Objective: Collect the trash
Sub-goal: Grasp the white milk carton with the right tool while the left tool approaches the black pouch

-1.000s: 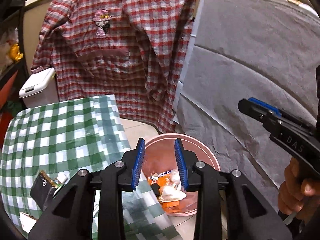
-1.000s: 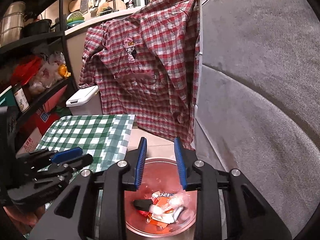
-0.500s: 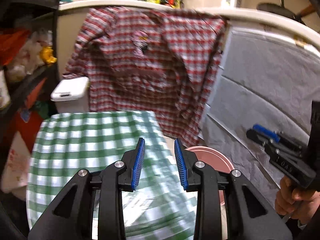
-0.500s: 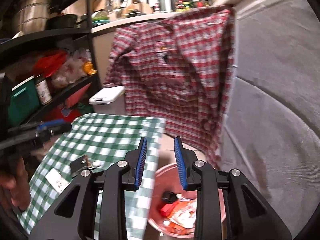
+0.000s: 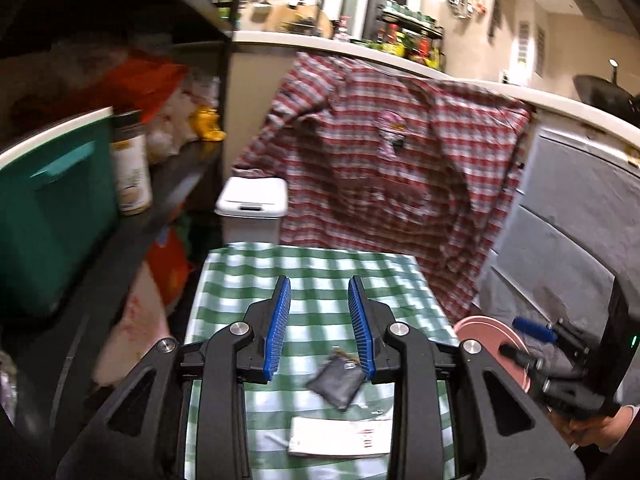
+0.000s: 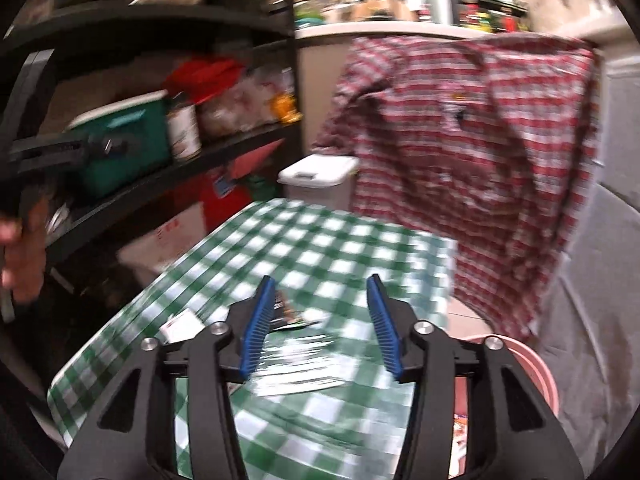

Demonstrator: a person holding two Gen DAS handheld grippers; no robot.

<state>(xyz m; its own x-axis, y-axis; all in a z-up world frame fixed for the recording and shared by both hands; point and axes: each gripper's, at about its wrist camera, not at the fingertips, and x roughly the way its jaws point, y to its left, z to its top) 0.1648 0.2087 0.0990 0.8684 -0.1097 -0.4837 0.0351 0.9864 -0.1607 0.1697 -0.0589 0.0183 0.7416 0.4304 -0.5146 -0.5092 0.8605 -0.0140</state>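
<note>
A dark crumpled wrapper [image 5: 336, 384] and a white paper slip [image 5: 340, 438] lie on the green checked tablecloth [image 5: 320, 276]. My left gripper [image 5: 320, 332] hovers over the table just above the wrapper, open with nothing between its pads. My right gripper [image 6: 322, 328] is also over the table, its jaws opening and empty; the wrapper [image 6: 286, 312] and the slip [image 6: 182, 324] lie just ahead to its left. The pink trash bin [image 6: 532, 372] stands on the floor at the table's right side, with scraps inside. Each view catches the other gripper at its edge: the right gripper [image 5: 520, 342], the left gripper [image 6: 100, 146].
A black shelf rack [image 5: 180, 176] with a teal box [image 5: 52, 216] and a jar [image 5: 130, 168] runs along the left. A white lidded bin [image 5: 252, 204] and a hanging red plaid shirt [image 5: 392, 200] stand behind the table. Grey covered furniture [image 5: 568, 220] is at the right.
Both grippers have swung left from above the pink bin to over the checked table. The right gripper's jaws have widened. The wrapper and slip are now in front of both.
</note>
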